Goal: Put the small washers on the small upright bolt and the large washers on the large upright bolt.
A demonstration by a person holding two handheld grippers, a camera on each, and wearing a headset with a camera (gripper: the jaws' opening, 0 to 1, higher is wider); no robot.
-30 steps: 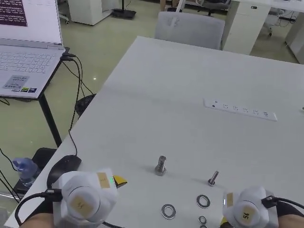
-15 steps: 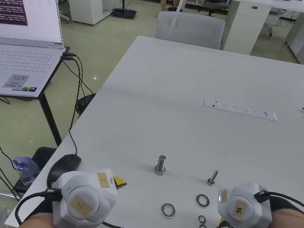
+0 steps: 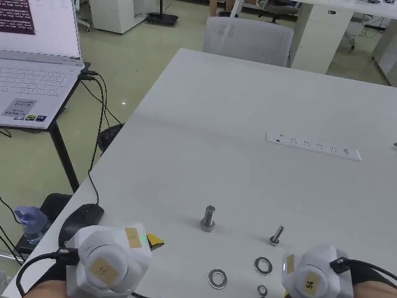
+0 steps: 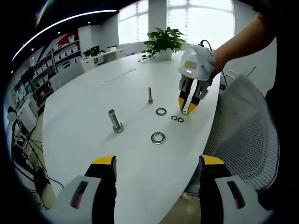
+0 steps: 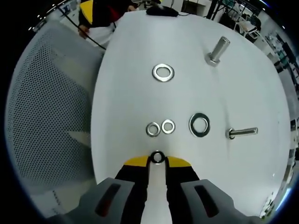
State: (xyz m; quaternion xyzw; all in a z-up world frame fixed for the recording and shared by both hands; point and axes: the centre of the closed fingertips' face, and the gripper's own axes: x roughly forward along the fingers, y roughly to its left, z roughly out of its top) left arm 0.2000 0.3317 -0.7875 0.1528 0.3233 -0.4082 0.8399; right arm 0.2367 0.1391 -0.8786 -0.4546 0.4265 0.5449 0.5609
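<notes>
The right gripper (image 5: 157, 163) has its jaws pinched nearly closed on a small washer (image 5: 157, 157) at the tips. The small bolt (image 5: 242, 132) stands upright just beyond, far and slightly left, nearer this hand. The left gripper (image 4: 159, 161) gapes wide, empty. In the head view, the right gripper's body hides its tips and the washer.

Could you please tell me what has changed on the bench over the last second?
The right gripper has slid a little left in the head view, closer to the large washers, its jaws shut on a small washer; whether it gripped it just now is unclear. The left gripper, large bolt and small bolt stayed put.
</notes>
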